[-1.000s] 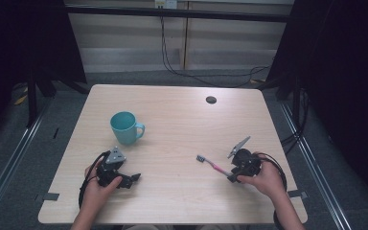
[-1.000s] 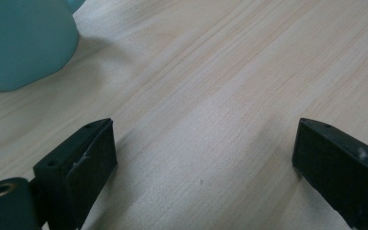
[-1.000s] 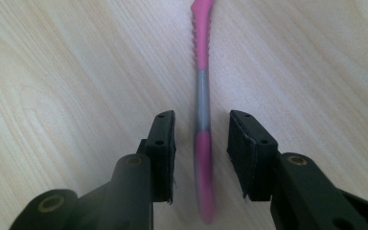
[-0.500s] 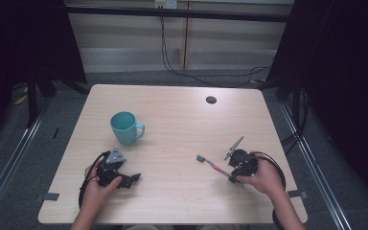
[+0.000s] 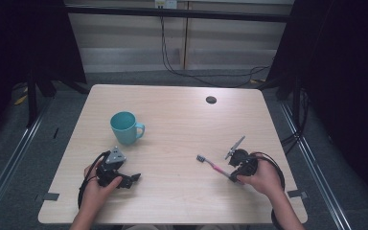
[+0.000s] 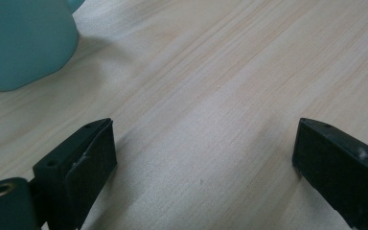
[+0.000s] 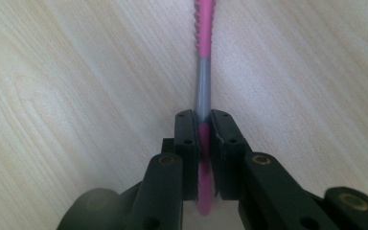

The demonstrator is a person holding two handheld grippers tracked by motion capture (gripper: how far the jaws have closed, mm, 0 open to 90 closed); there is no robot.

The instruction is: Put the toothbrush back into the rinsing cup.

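Observation:
A pink and grey toothbrush (image 5: 212, 166) lies on the wooden table (image 5: 182, 120), bristle head pointing left and away. My right gripper (image 5: 233, 176) has just been closing and now stands shut on the toothbrush handle (image 7: 203, 96), the pads (image 7: 188, 139) pressing both sides of it. A teal mug (image 5: 124, 127) stands upright at the table's left of centre. Below the mug, my left gripper (image 5: 133, 179) rests low over the wood, open with bare table between its fingers (image 6: 88, 155). The mug (image 6: 24, 40) fills the upper left corner of the left gripper view.
A small dark round hole or cap (image 5: 211, 99) sits near the table's far edge. Black cables trail from both grippers. Dark frames and floor rails flank the table on both sides.
The right gripper's jaws have closed on the toothbrush handle. Both hands stayed where they were, and the mug has not moved.

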